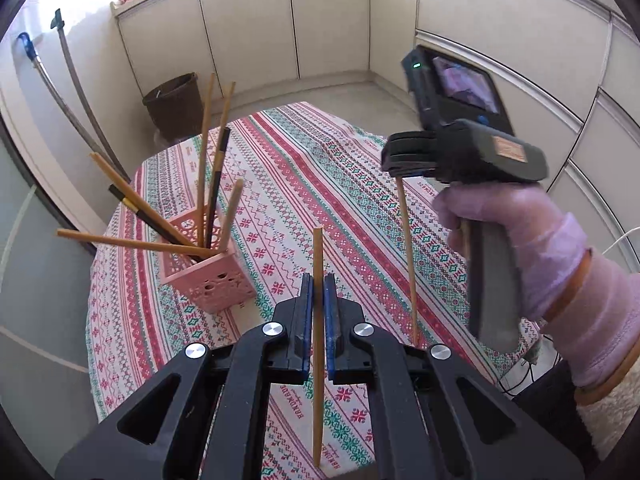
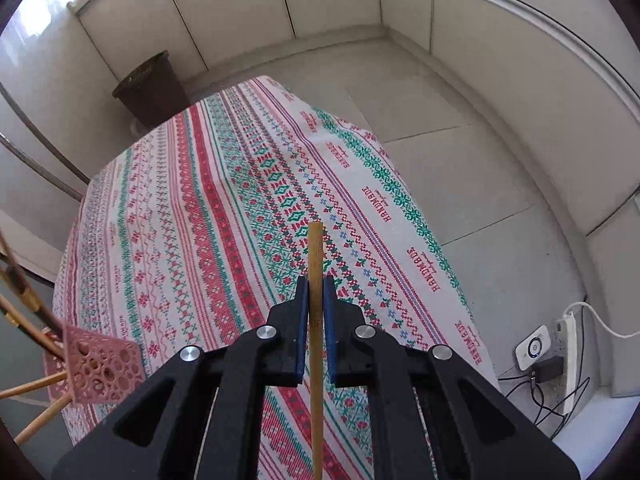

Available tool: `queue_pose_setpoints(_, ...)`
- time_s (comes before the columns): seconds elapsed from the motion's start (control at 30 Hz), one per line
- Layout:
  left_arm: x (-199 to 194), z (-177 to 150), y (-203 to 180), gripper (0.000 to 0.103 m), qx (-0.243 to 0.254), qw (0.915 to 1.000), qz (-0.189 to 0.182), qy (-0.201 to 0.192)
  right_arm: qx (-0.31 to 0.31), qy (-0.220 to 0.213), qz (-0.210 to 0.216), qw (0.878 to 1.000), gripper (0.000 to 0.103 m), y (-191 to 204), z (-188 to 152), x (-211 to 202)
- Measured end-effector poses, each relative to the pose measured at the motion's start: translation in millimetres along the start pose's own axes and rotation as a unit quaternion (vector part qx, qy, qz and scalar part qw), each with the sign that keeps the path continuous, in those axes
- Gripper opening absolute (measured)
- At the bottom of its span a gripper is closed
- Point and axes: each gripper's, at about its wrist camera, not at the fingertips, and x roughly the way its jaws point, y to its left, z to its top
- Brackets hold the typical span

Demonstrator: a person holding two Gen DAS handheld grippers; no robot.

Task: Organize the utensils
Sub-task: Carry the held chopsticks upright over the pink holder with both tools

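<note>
My left gripper (image 1: 318,280) is shut on a wooden chopstick (image 1: 318,316) held upright above the table. My right gripper (image 2: 315,282) is shut on another wooden chopstick (image 2: 315,340), also upright. In the left wrist view the right gripper (image 1: 400,162) hangs over the table's right side with its chopstick (image 1: 408,256) pointing down. A pink perforated holder (image 1: 208,272) stands on the table's left side, holding several wooden and black chopsticks (image 1: 204,160). The holder's corner (image 2: 102,368) shows at lower left in the right wrist view.
The table is covered by a red, green and white patterned cloth (image 1: 320,184). A dark wastebasket (image 1: 174,106) stands on the floor beyond it. Cabinets (image 1: 248,20) line the walls. A power strip with plugs and cables (image 2: 564,360) lies on the floor at the right.
</note>
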Motion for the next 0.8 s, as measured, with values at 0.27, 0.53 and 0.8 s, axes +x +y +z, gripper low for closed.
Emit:
queue_pose_setpoints(0.27,-39,-17,13,0.005,-0.027,0.9990,-0.008,-0.034,-0.022,-0.046,0.075,0.996,0.008,7,-35,-76)
queue_pose_setpoints(0.53,-74,-36,46,0.005,-0.086,0.9938,-0.003,-0.070,-0.038,-0.088,0.110,0.989,0.008,-7,-81,-138)
queue_pose_setpoints(0.8,-121,-14,74,0.005,-0.125,0.9851,0.008,-0.118,-0.055,-0.114,0.127,0.984,0.008,-6,-89,-166)
